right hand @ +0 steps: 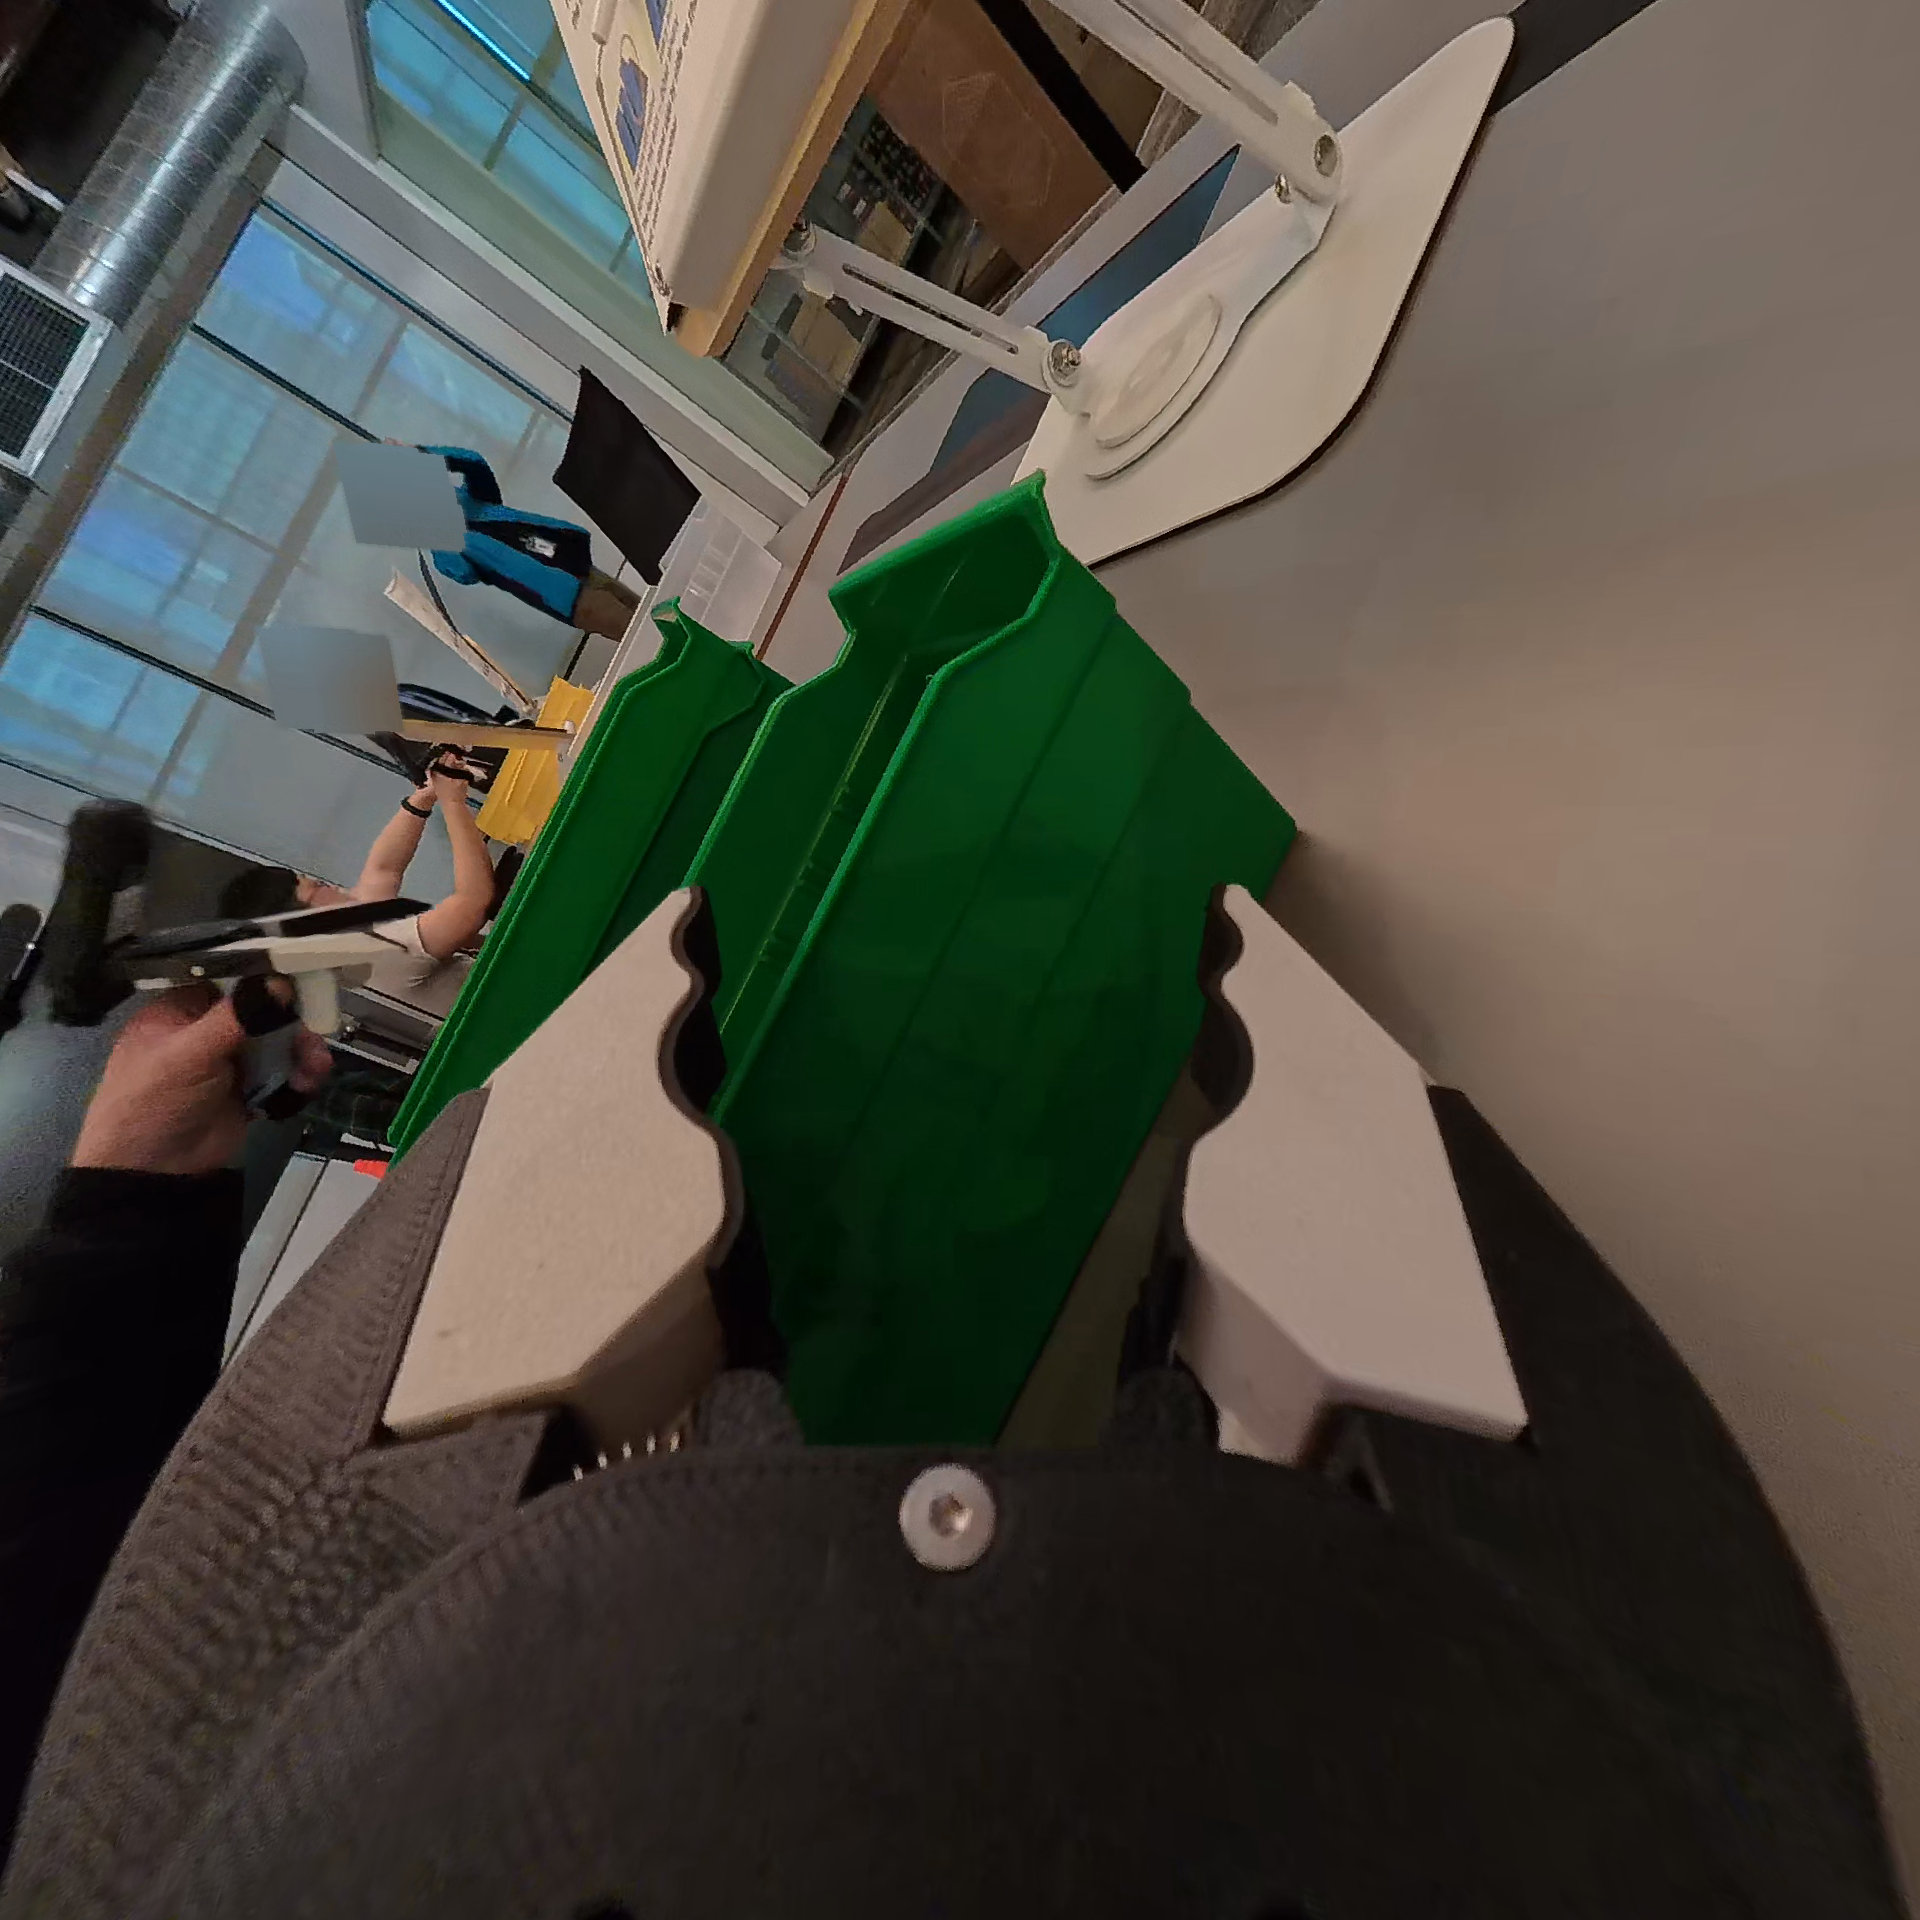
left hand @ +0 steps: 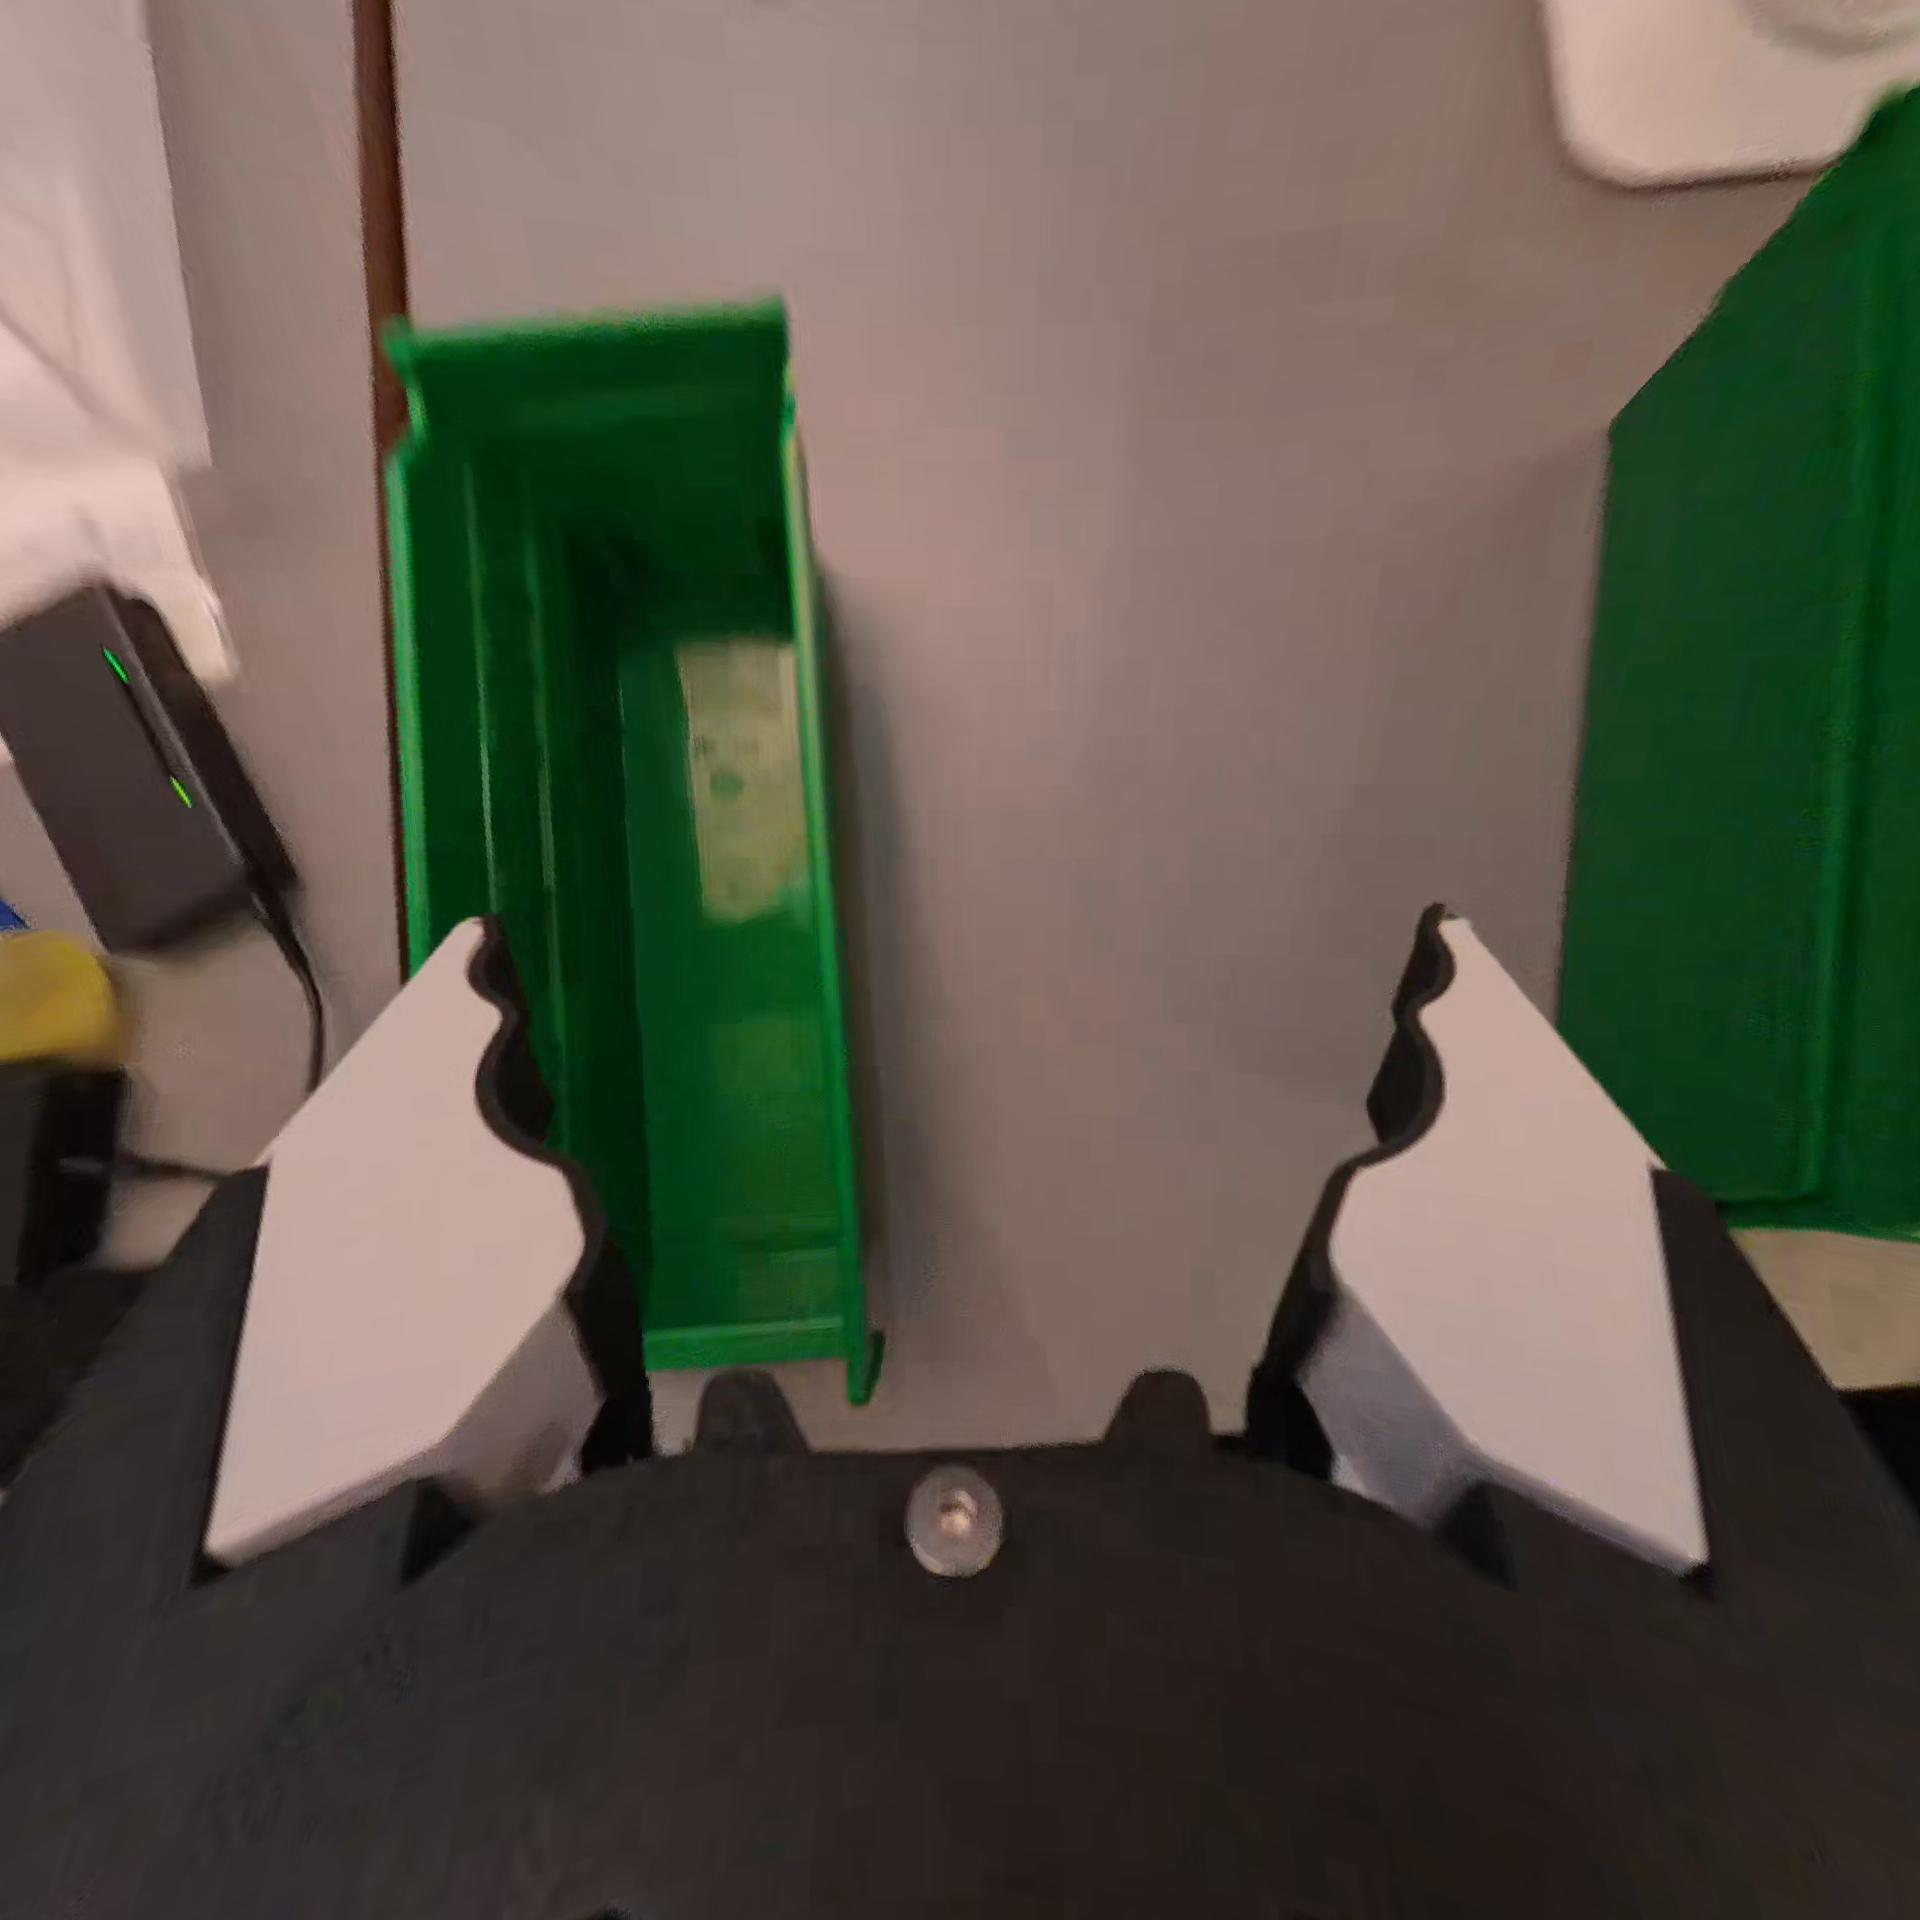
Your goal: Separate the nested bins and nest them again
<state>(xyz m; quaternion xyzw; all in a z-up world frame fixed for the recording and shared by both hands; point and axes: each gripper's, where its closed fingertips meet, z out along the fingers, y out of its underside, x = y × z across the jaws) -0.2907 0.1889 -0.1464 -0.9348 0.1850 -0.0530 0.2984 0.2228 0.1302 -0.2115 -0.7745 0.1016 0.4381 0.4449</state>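
Observation:
Two green plastic bins stand apart on the grey table [left hand: 1143, 623]. In the left wrist view one bin [left hand: 582, 727] lies open side up, with a pale label inside. My left gripper [left hand: 961, 920] hovers above it, wide open and empty, its left finger over the bin's left wall. The second bin [left hand: 1766, 727] shows at the right edge. In the right wrist view my right gripper [right hand: 956, 904] is closed across this second bin [right hand: 987, 810], a finger against each side. The first bin [right hand: 582, 883] stands just to its left, and the left gripper [right hand: 260, 945] shows beyond it in a hand.
A white stand base [right hand: 1247, 312] sits on the table behind the bins, and shows in the left wrist view [left hand: 1683, 94]. A black power adapter [left hand: 125, 769] with a cable and a yellow object [left hand: 52, 997] lie left of the bins. People stand in the background.

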